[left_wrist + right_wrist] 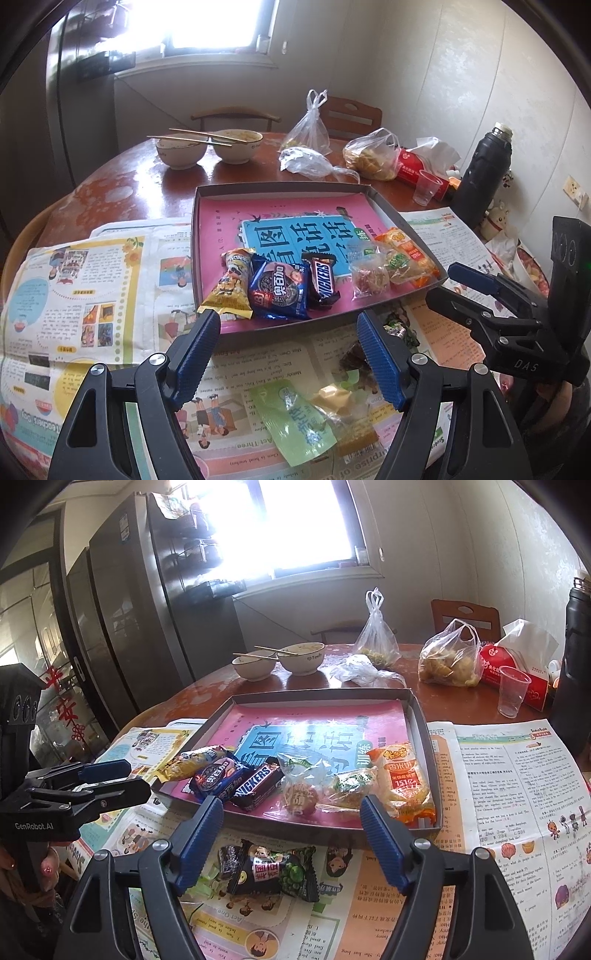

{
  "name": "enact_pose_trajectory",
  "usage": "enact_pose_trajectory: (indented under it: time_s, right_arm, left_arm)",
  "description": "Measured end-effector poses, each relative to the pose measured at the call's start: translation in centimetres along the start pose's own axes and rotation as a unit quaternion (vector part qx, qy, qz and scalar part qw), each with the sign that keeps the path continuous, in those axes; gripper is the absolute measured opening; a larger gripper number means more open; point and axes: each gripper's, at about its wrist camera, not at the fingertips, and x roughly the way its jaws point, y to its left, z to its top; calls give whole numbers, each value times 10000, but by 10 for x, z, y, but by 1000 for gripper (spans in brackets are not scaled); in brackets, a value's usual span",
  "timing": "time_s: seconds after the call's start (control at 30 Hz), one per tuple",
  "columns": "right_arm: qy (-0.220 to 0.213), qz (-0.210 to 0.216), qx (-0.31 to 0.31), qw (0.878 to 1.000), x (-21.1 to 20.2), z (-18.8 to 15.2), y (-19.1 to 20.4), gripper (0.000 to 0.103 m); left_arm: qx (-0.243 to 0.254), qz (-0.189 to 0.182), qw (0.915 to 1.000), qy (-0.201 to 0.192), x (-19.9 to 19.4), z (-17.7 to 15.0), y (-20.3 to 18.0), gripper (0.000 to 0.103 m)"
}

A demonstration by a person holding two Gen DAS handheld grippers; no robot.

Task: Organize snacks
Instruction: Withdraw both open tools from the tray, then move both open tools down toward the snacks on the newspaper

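Observation:
A shallow grey tray with a pink lining stands on newspaper. Along its near edge lie a yellow pack, a blue biscuit pack, a Snickers bar, clear wrapped sweets and an orange cracker pack. In front of the tray, loose on the paper, lie a green packet, a yellow candy and a black-and-green packet. My left gripper is open above the loose packets. My right gripper is open too, with nothing gripped.
Two bowls with chopsticks, plastic bags, a red tissue pack, a plastic cup and a black flask stand behind the tray. Chairs and a fridge lie beyond the round table.

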Motion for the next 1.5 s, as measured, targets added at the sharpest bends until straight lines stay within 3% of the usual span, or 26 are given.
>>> enact_pose_trajectory:
  time_s: [0.77,1.23,1.5]
  right_arm:
    - [82,43,-75,9999,-11,-18,7,85]
    - [140,69,-107,9998,-13,-21,8,86]
    - [203,130,-250,9994,-13,-26,16,87]
  left_arm:
    - [-24,-48,10000,81,-18,-40,-15,78]
    - [198,-142,9983,530,-20,-78,-41,78]
    - [79,-275,9961,833,-12,-90,-44,78]
